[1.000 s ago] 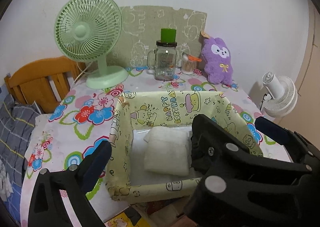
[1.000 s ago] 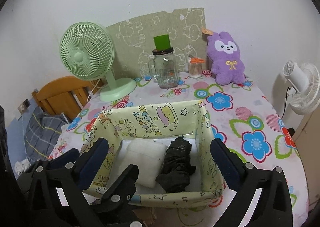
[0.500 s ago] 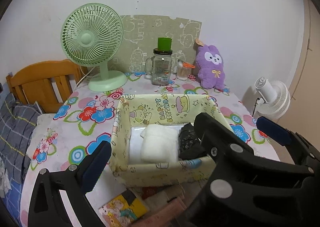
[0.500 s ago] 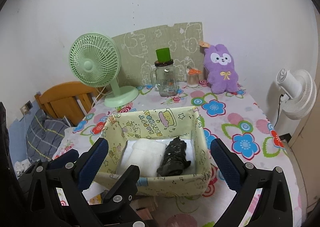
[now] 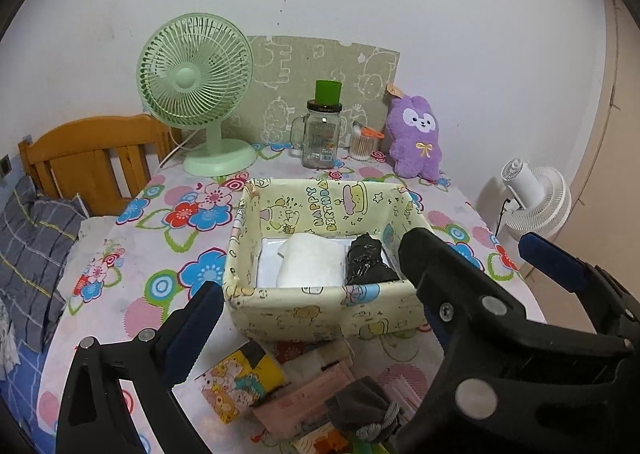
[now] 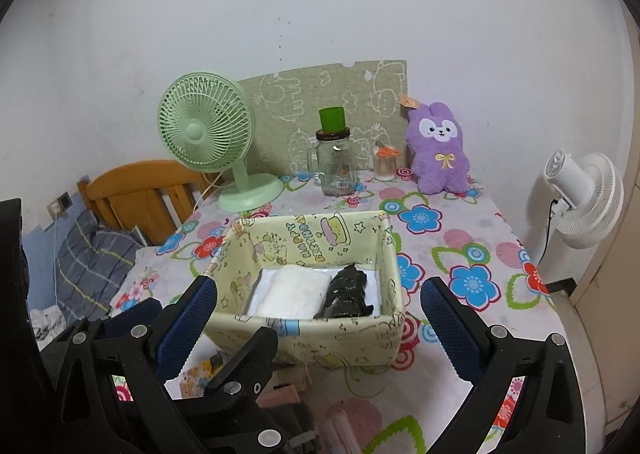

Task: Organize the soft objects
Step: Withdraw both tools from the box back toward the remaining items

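Observation:
A yellow cartoon-print fabric box (image 5: 320,314) (image 6: 340,346) stands mid-table. Inside it a folded white towel (image 5: 310,268) (image 6: 292,290) lies on the left and a rolled black cloth (image 5: 366,262) (image 6: 346,292) on the right. In front of the box lie a yellow cartoon pack (image 5: 240,378), a pink pack (image 5: 304,394) and a grey sock (image 5: 364,410). A purple plush (image 5: 416,138) (image 6: 438,148) leans on the back wall. My left gripper (image 5: 320,322) is open and empty before the box. My right gripper (image 6: 318,320) (image 5: 476,254), also open and empty, is close on its right.
A green fan (image 5: 196,74), a glass jar with a green cup (image 5: 320,134) and a cotton swab jar (image 5: 362,140) line the back of the flowered table (image 5: 160,254). A white fan (image 6: 580,198) stands off the right edge. A wooden chair (image 5: 92,154) stands at left.
Both grippers have drawn back and upward from the box, still open. The box now looks smaller, and the pile of small items in front of it has come into view.

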`<state>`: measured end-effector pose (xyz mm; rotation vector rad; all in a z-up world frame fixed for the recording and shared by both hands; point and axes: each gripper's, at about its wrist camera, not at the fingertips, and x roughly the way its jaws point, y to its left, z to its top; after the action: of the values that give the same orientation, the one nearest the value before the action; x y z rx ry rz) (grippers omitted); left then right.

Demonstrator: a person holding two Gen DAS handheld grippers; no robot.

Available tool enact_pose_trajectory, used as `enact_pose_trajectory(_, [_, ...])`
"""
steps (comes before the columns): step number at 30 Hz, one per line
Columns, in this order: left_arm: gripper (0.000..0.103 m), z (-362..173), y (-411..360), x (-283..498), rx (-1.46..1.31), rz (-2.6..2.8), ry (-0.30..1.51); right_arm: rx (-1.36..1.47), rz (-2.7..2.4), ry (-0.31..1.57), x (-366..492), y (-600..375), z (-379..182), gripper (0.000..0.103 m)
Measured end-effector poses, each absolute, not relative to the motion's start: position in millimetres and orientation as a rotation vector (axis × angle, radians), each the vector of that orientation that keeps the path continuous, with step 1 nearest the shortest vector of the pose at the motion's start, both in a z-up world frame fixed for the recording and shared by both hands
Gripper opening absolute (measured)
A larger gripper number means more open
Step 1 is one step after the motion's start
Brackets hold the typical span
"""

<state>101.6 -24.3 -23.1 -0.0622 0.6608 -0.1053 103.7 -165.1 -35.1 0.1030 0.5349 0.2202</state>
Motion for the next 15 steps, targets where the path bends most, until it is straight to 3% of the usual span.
enact_pose_trajectory(15, [0.103, -16, -25, 66, -0.019, -0.073, 0.603, 0.084, 0.214, 0.517, 68, -167, -32, 0.103])
